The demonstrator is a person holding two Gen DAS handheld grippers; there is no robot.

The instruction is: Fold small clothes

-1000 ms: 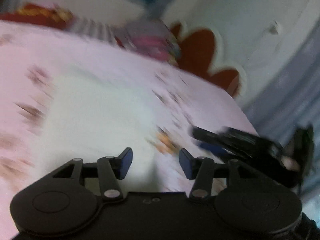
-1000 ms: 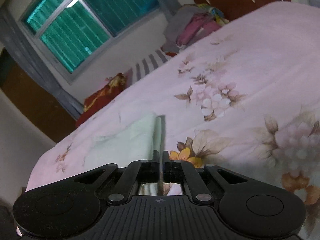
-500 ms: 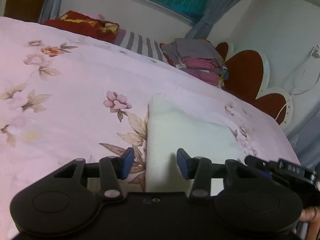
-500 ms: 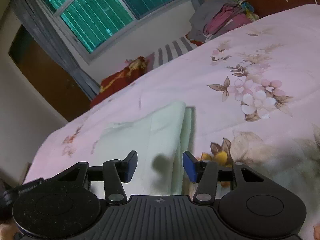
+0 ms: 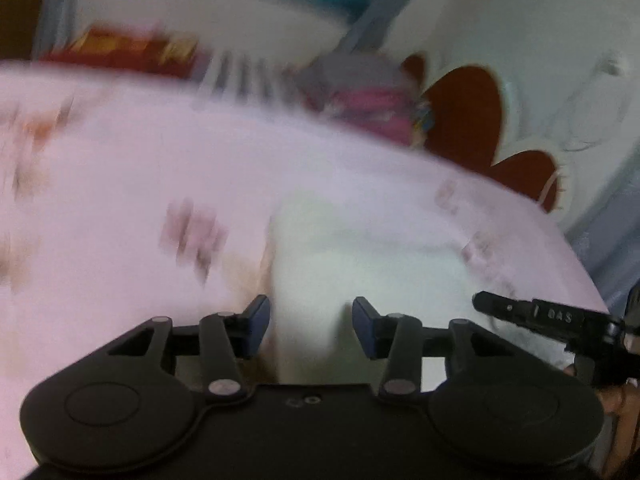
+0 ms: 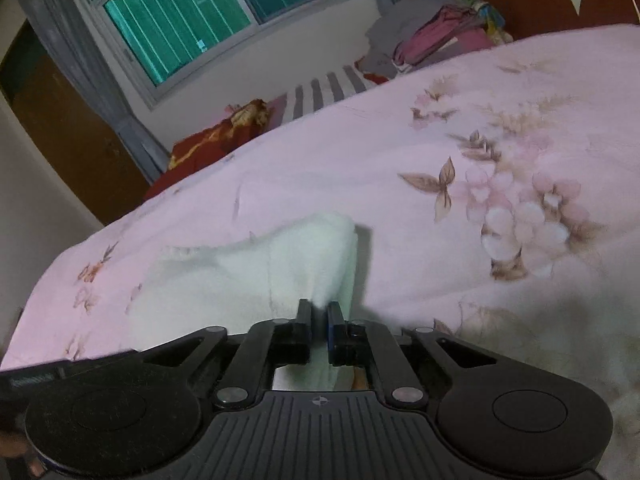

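1. A bed [image 6: 328, 168] carries everything; it is covered by one pale pink cotton sheet printed with faded pink blossoms and brown leaves.
2. Behind the bed's far edge stands a cream wall with one wide aluminium-framed window [image 6: 208, 12] of teal ribbed glass, flanked by grey curtains [image 6: 68, 52]. A brown wooden door or panel [image 6: 60, 120] fills the far left corner of the room.
3. At the head end a dark red scalloped headboard [image 5: 480, 120] rises against a white wall; a thin white cord hangs beside it.
4. Along the far edge lie one red and gold patterned cushion [image 6: 224, 132], one grey-and-white striped cloth [image 6: 324, 92] and one stack of folded grey, magenta and multicoloured clothes [image 6: 432, 36] near the headboard corner.
5. One small pale mint-white fleecy garment [image 6: 256, 280], already folded into layers, lies on the sheet near the bed's near edge, its thick folded edge towards the right in the right wrist view.
6. The right gripper [image 6: 319, 330] is clenched on the garment's near corner, cloth pinched between its blue-padded fingers.
7. The left gripper [image 5: 310, 330] stands released, its fingers apart astride the garment's left edge without pressing it; that view is heavily motion-blurred.
8. Two grippers are counted, each visible at the edge of the other's view, with bits of the person's hands behind them.
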